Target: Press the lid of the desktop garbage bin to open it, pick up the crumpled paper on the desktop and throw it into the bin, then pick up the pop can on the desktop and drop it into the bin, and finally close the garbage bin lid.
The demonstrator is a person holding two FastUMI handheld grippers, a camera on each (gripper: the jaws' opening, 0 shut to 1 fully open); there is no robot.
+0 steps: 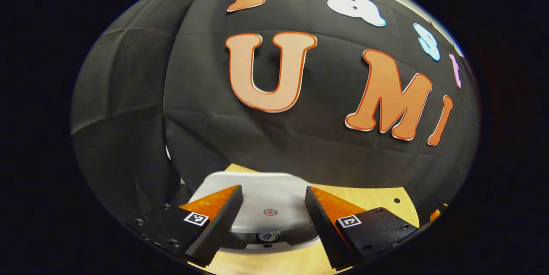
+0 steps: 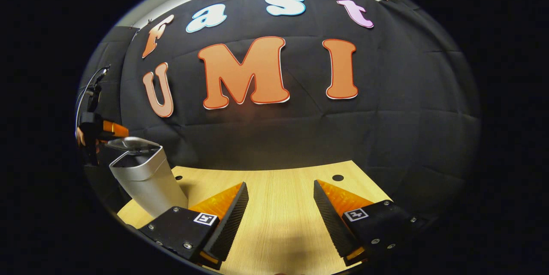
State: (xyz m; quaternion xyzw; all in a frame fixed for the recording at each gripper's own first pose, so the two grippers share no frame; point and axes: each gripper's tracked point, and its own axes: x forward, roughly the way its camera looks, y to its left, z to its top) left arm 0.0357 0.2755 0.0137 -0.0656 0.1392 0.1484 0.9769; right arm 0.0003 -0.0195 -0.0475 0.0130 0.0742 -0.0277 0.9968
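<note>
The silver desktop bin point(image 2: 148, 180) stands at the table's left end in the right gripper view. Its lid point(image 2: 131, 143) is tipped up a little, with a dark gap under it. In that view my left gripper point(image 2: 103, 130) hovers just behind and above the lid. In the left gripper view the pale lid point(image 1: 257, 193), with a small red ring mark point(image 1: 269, 212), lies close below my left gripper point(image 1: 273, 191), whose fingers are spread wide and grip nothing. My right gripper point(image 2: 281, 185) is open over bare table to the right of the bin.
The light wooden table point(image 2: 279, 223) ends at the black cloth wall. A small round hole point(image 2: 337, 177) sits near its far right corner, and another hole point(image 2: 177, 177) lies beside the bin.
</note>
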